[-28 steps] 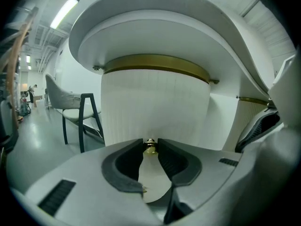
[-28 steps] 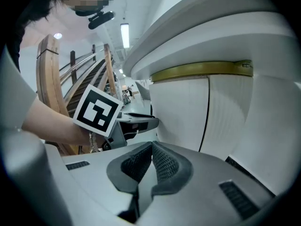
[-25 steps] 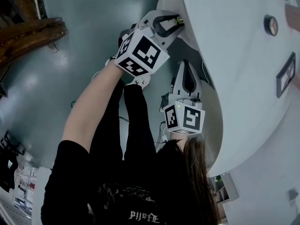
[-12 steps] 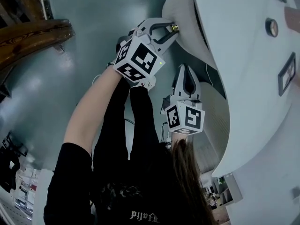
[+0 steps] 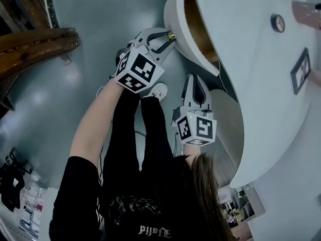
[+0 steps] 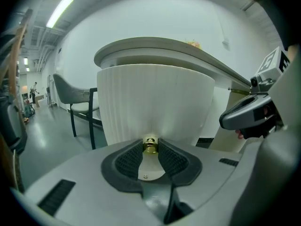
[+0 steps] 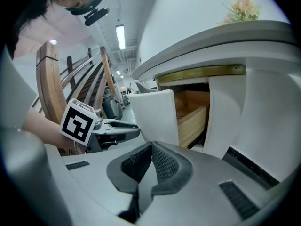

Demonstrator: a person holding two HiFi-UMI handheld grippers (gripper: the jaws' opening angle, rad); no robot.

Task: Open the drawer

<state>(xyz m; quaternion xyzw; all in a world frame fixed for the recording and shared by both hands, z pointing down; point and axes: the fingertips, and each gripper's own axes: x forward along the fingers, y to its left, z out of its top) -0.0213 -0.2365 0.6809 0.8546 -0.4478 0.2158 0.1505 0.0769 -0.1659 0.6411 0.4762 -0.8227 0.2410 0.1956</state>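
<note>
Brass round knob (image 6: 150, 145) of the ribbed white curved drawer (image 6: 155, 98) sits pinched in my outstretched left tongs (image 5: 168, 36); right tongs (image 7: 151, 149), at five o'clock, closed and empty.

We see a white ribbed drawer (image 6: 155, 102) with a brass knob (image 6: 150, 145) and pale wood inside; our grey left tool (image 6: 150, 150) has black dimpled pads (image 6: 129, 159).

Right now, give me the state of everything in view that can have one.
drawer: partly pulled out, wooden inside showing.
left gripper: shut on the brass knob.
brass knob: clamped between the pads, on the drawer front.
right gripper: shut, nothing between its jaws.
ceiling light: on.
</note>
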